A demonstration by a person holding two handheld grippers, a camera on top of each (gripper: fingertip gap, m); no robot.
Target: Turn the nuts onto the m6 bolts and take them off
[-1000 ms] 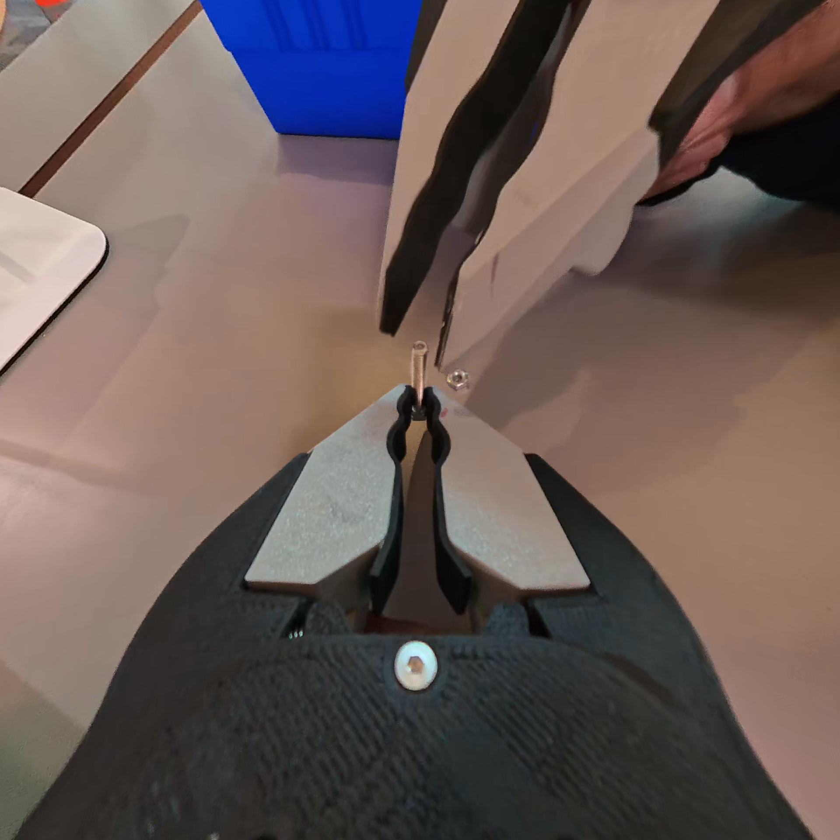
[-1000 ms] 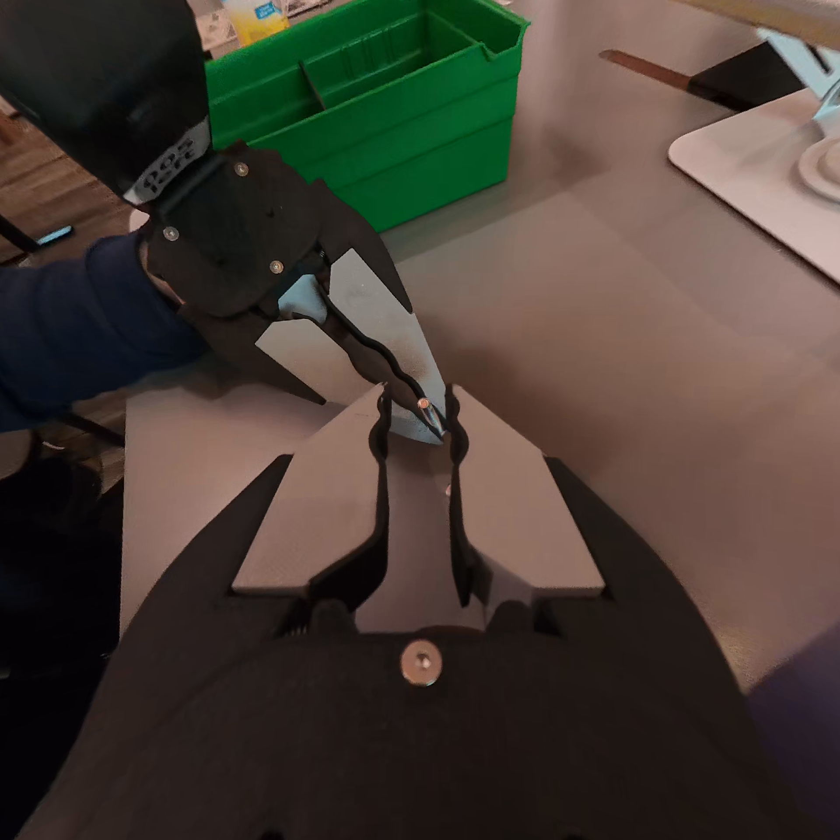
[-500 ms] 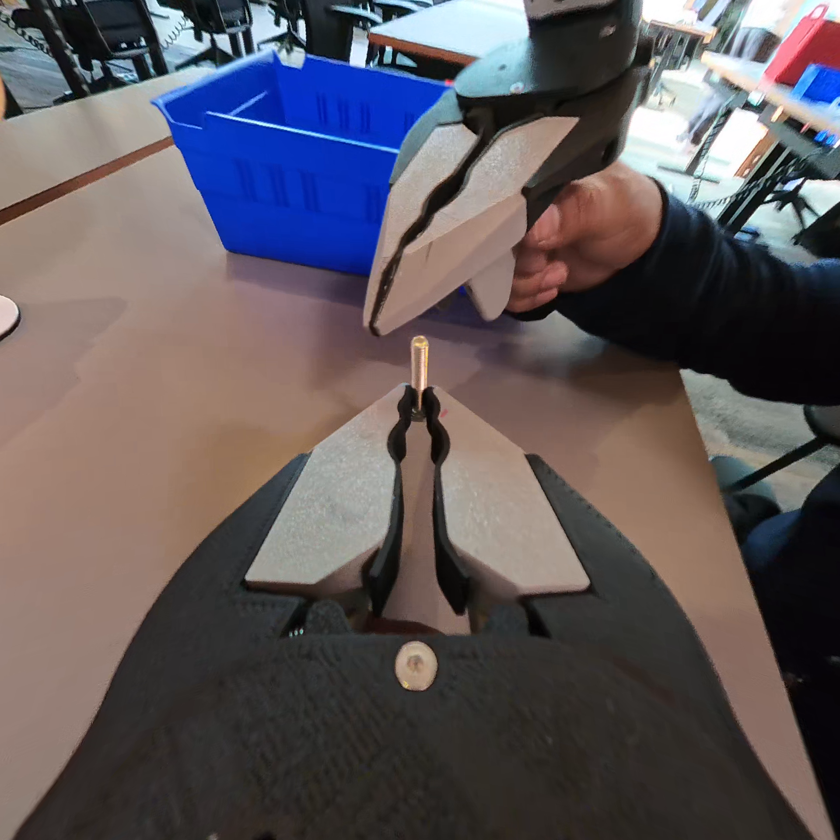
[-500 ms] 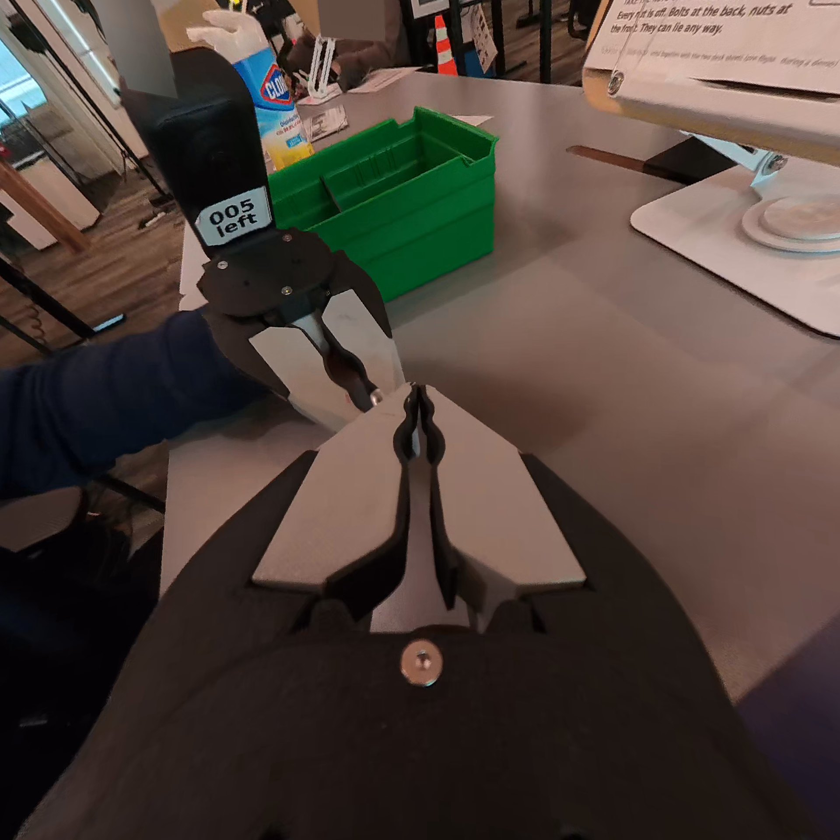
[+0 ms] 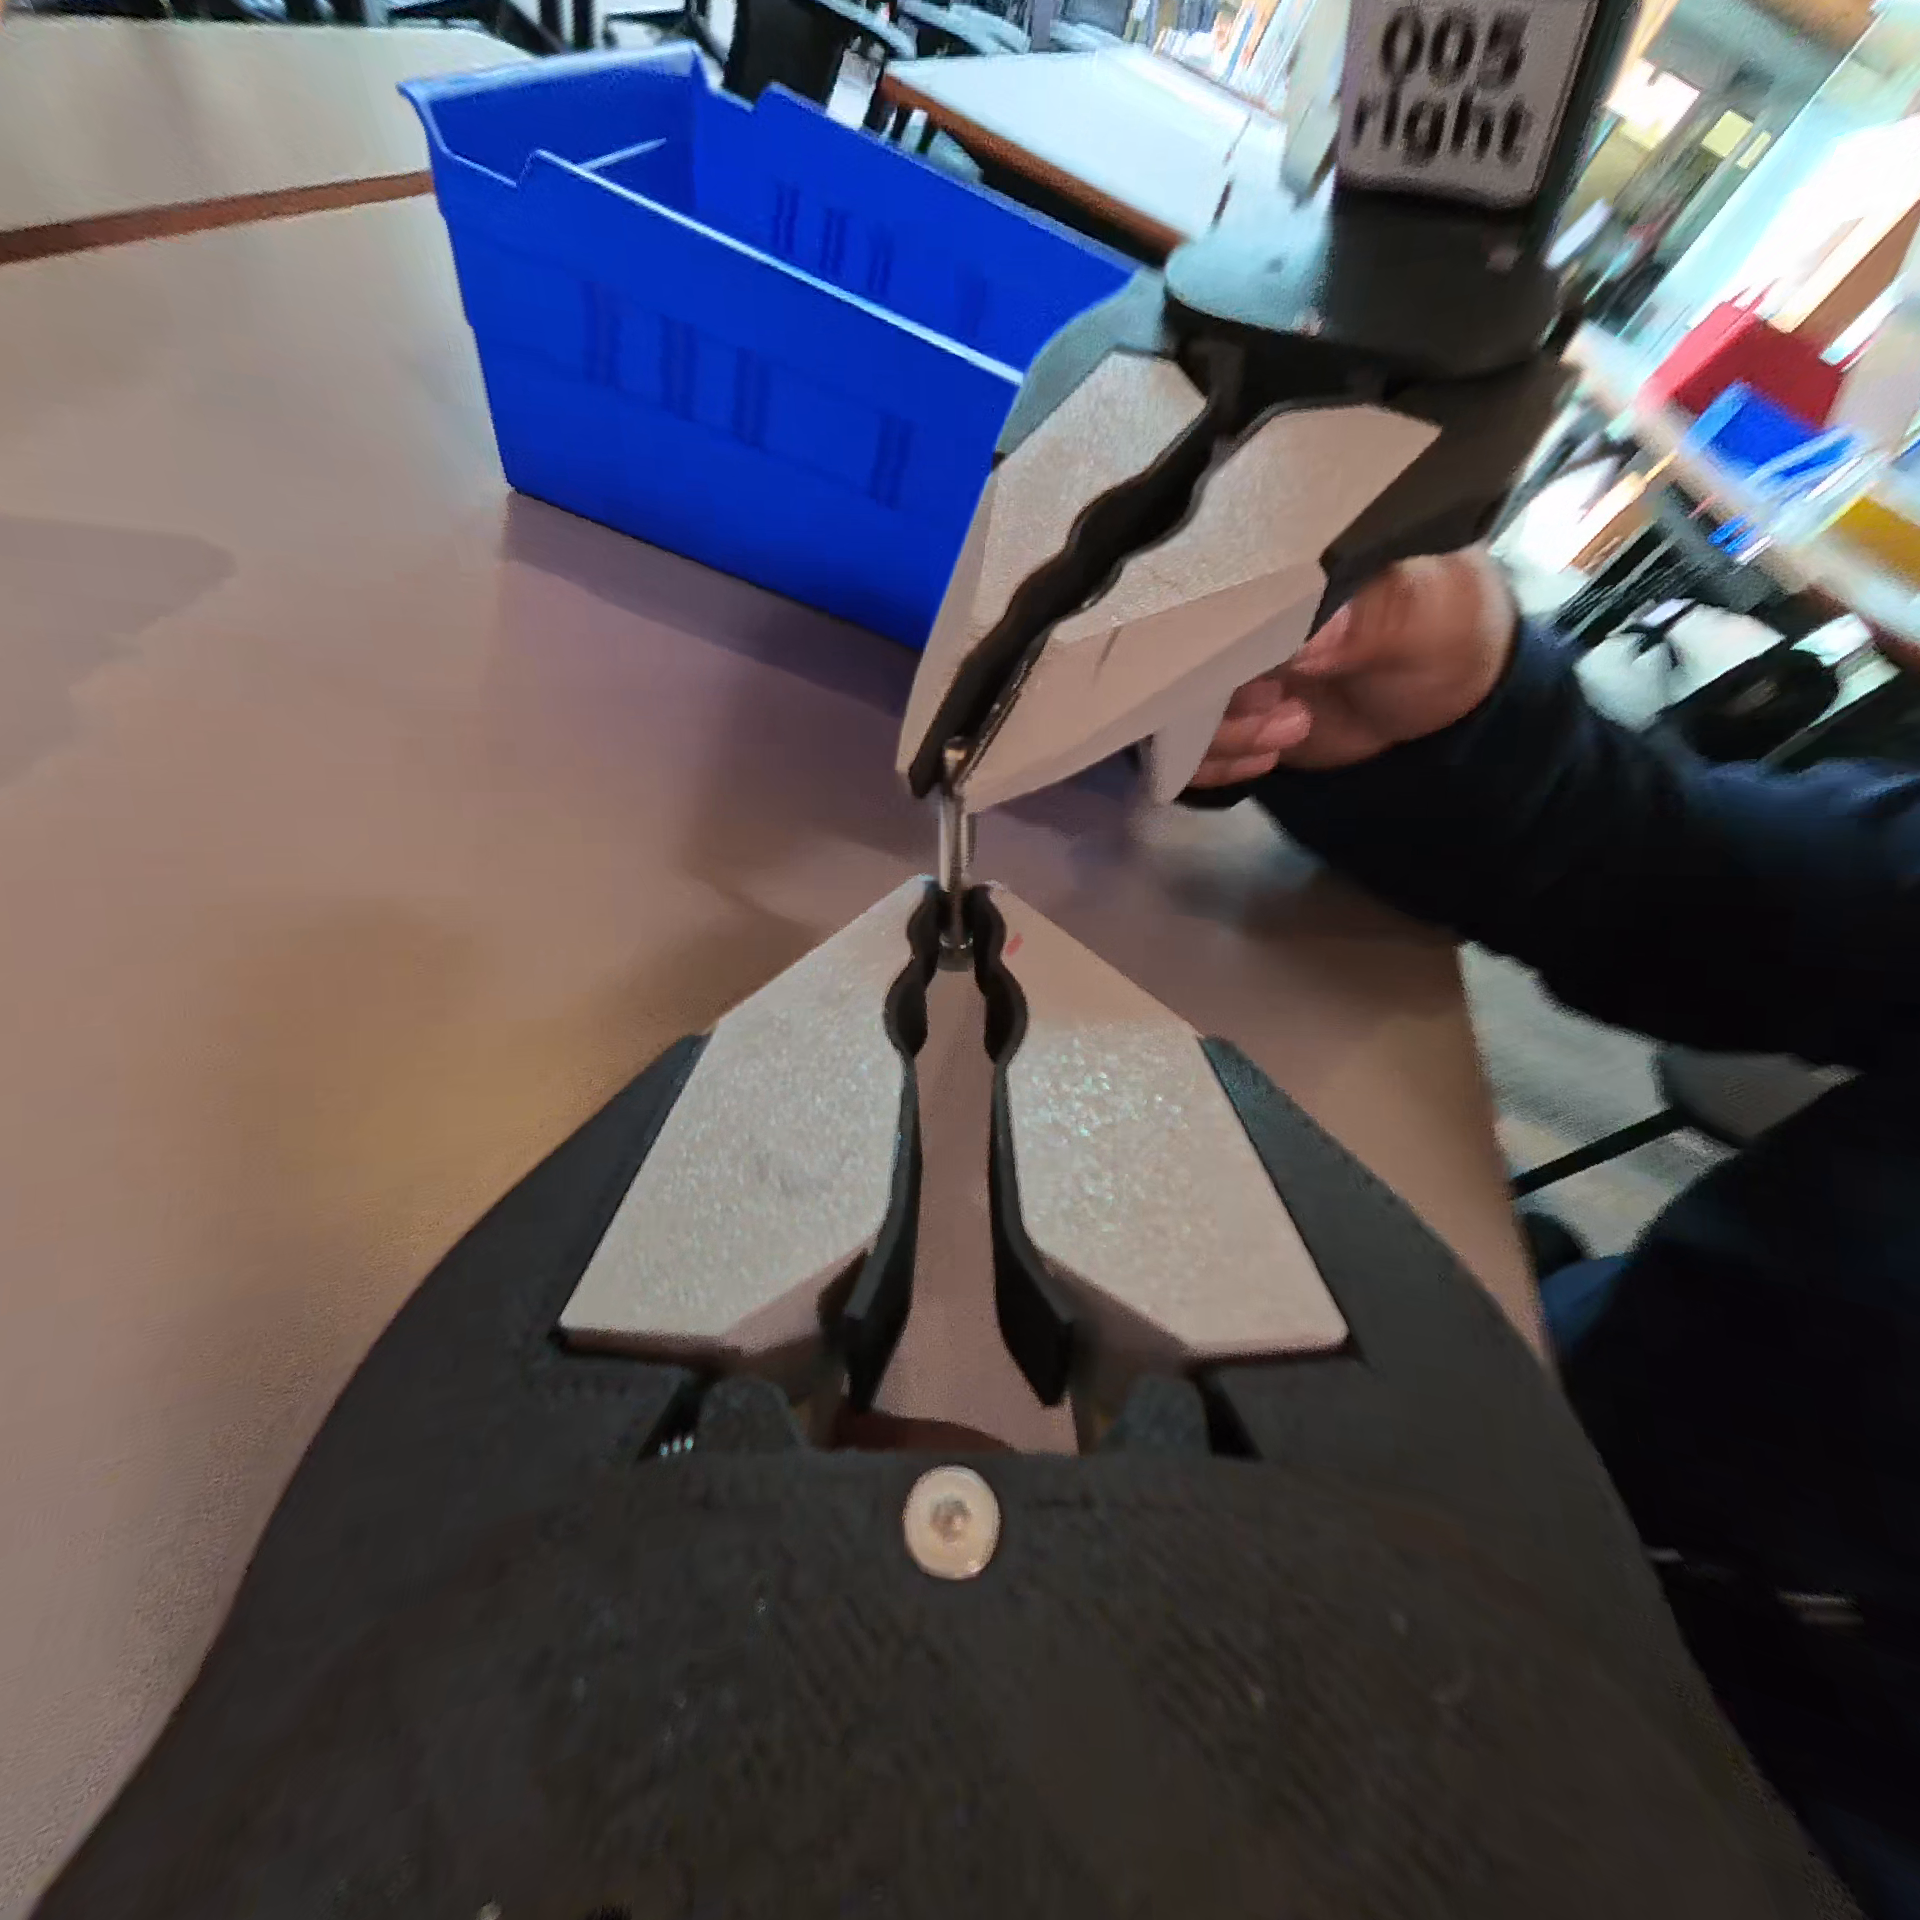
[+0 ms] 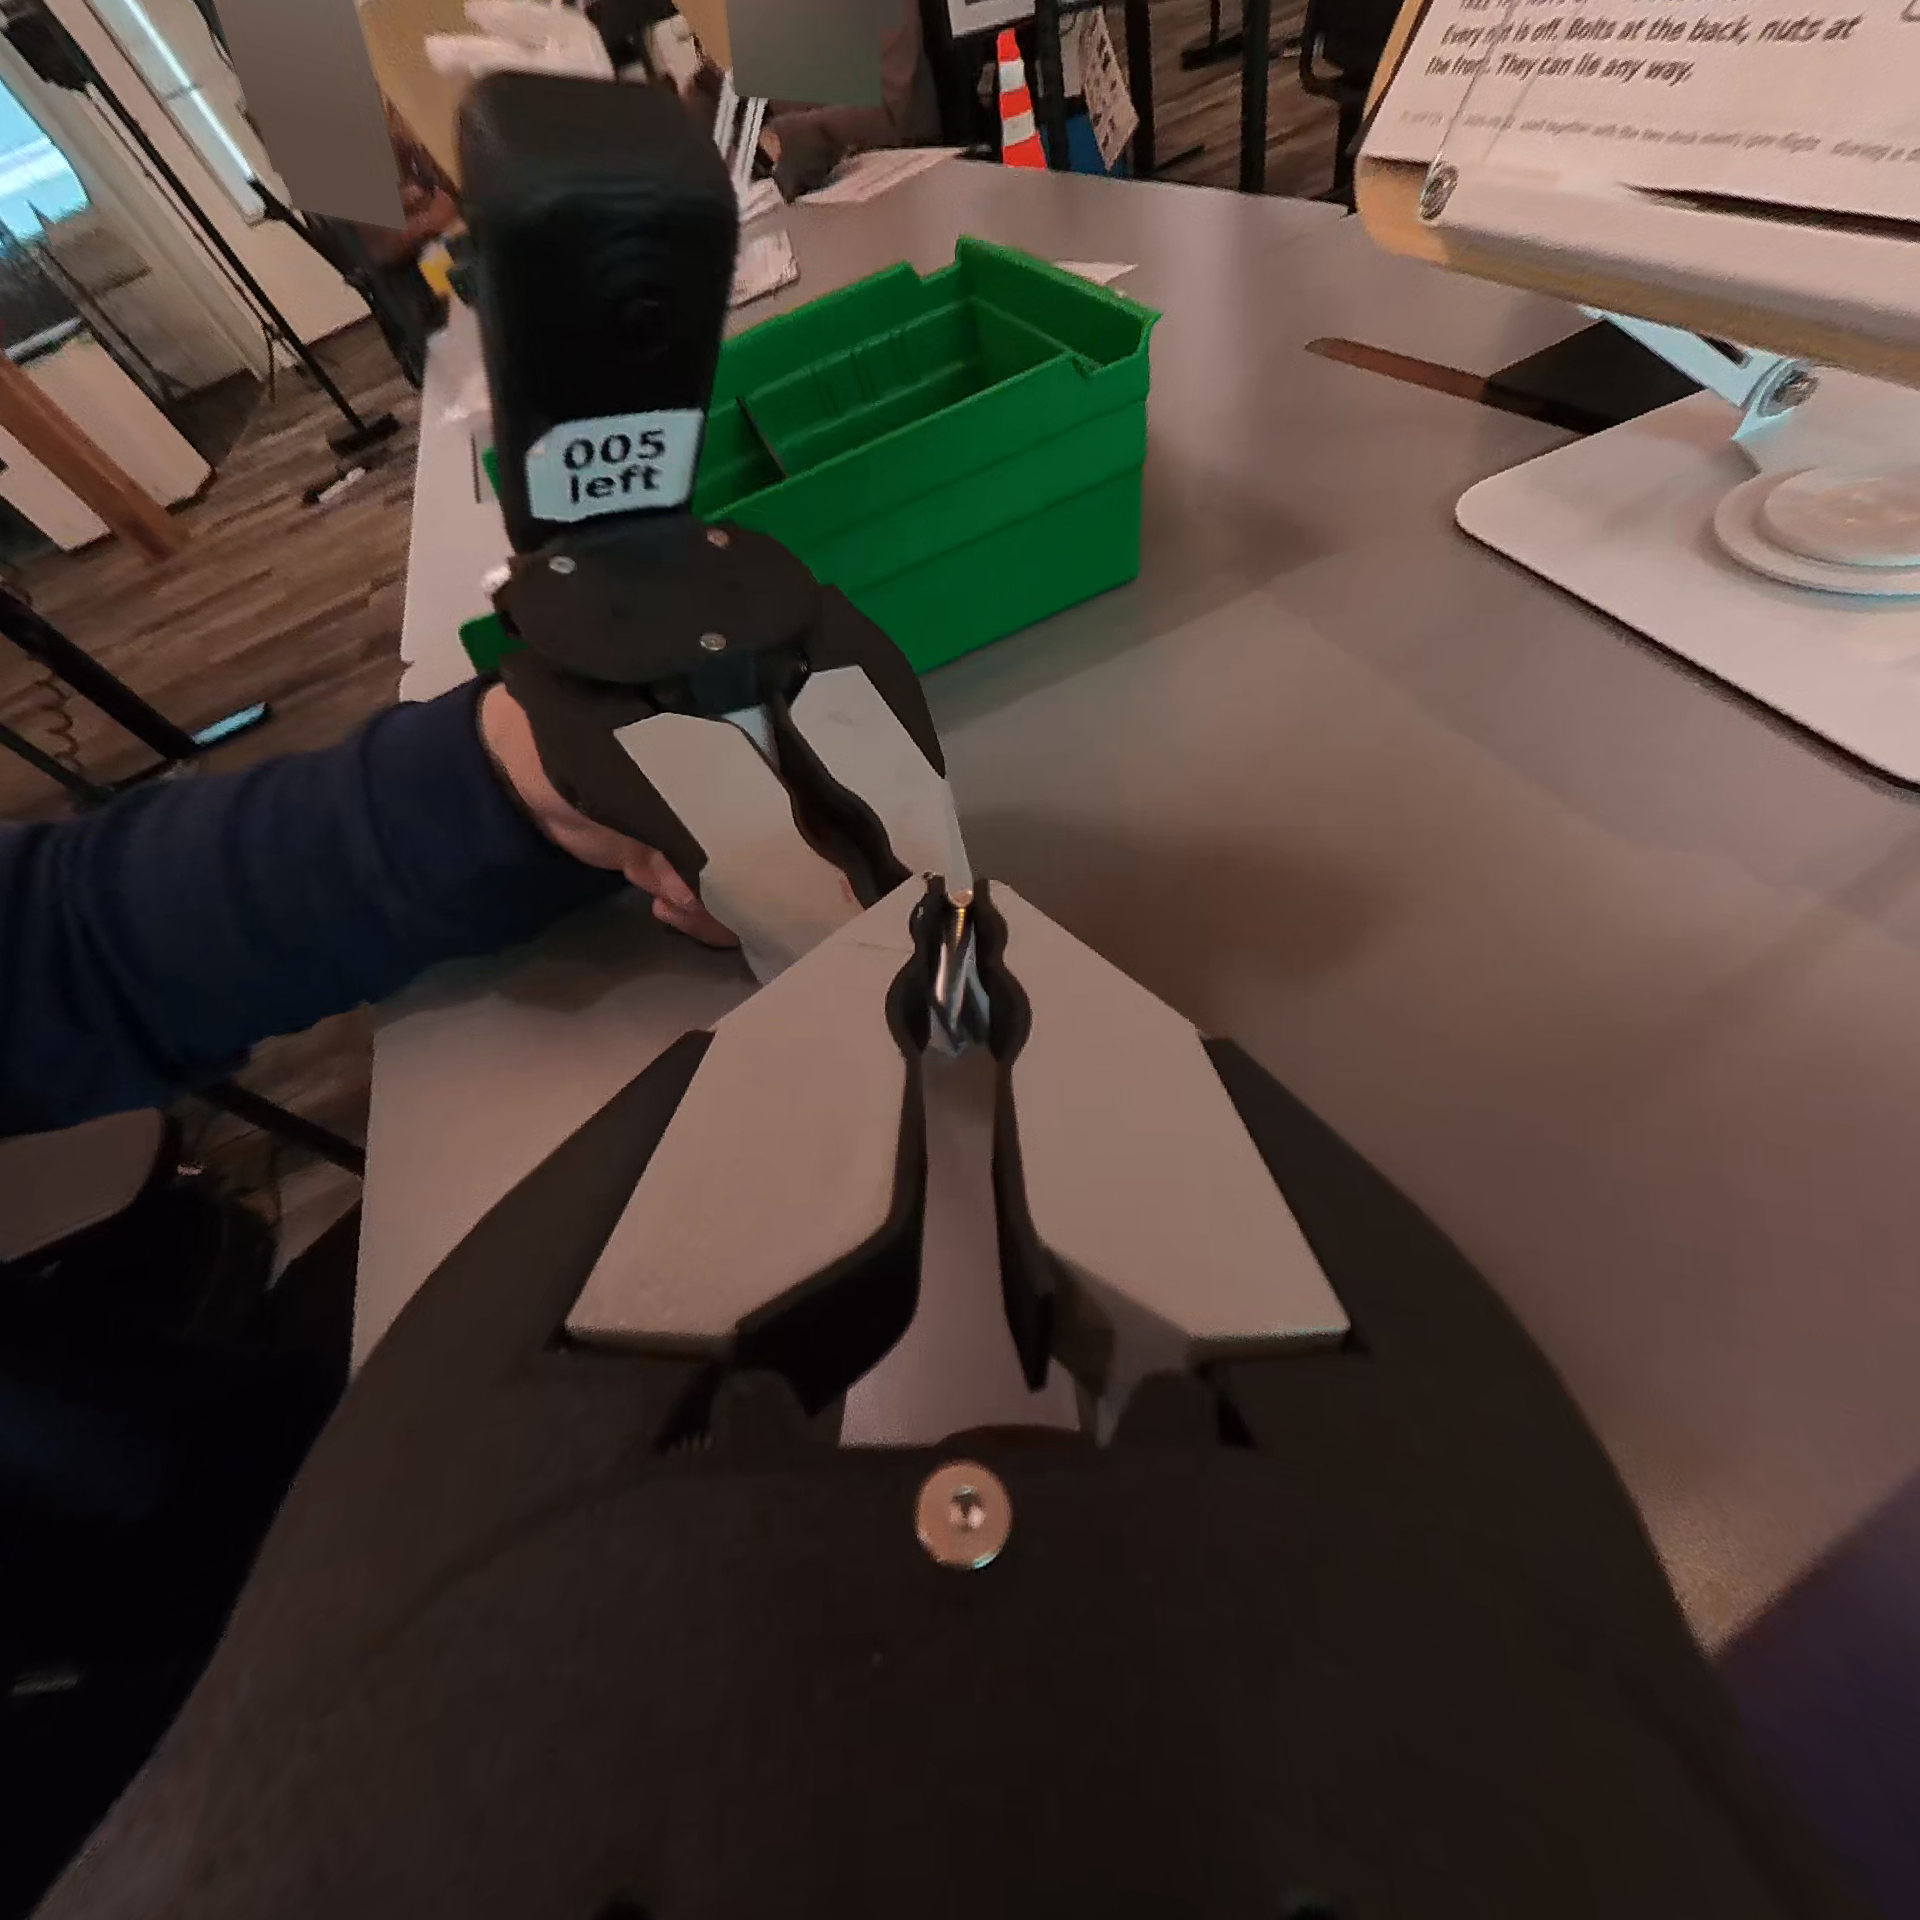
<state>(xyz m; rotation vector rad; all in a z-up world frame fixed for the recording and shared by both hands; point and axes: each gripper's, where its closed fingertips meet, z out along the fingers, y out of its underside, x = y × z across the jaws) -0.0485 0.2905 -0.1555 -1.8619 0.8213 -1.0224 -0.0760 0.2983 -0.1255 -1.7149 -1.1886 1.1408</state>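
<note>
Since the earlier frame, the right hand-held gripper (image 5: 954, 764) has come down from above the bolt (image 5: 952, 844) so that its tips now meet the bolt's upper end, and both grippers have lifted well clear of the counter (image 5: 312, 831).

Seen from the left wrist, a blue bin (image 5: 727, 343) stands on the brown counter at upper left, its inside split by a thin divider. At the centre, the left hand-held gripper (image 5: 952, 920) has its two grey fingers pressed in on the lower part of the bolt, which stands upright between the black pads at the very tips. Just above it, the right hand-held gripper slants down from the upper right with its tips nearly together on a small shiny piece at the top of the bolt; this looks like the nut (image 5: 954, 750), though it is too small to be sure. Farther right, a hand (image 5: 1371, 665) in a dark blue sleeve grips that tool's handle.

Seen from the right wrist, a dark blue sleeve reaches in from the left, and the hand (image 6: 603, 842) holds the left hand-held gripper (image 6: 914, 883), which carries a white label on its black body. Behind it sits a green bin (image 6: 956, 499) with inner compartments. At the centre, the right hand-held gripper (image 6: 958, 904) pinches close around the bolt (image 6: 951, 966), which runs lengthwise between its pads. At far right, a white stand (image 6: 1683, 540) rests on the grey counter (image 6: 1351, 831).
</note>
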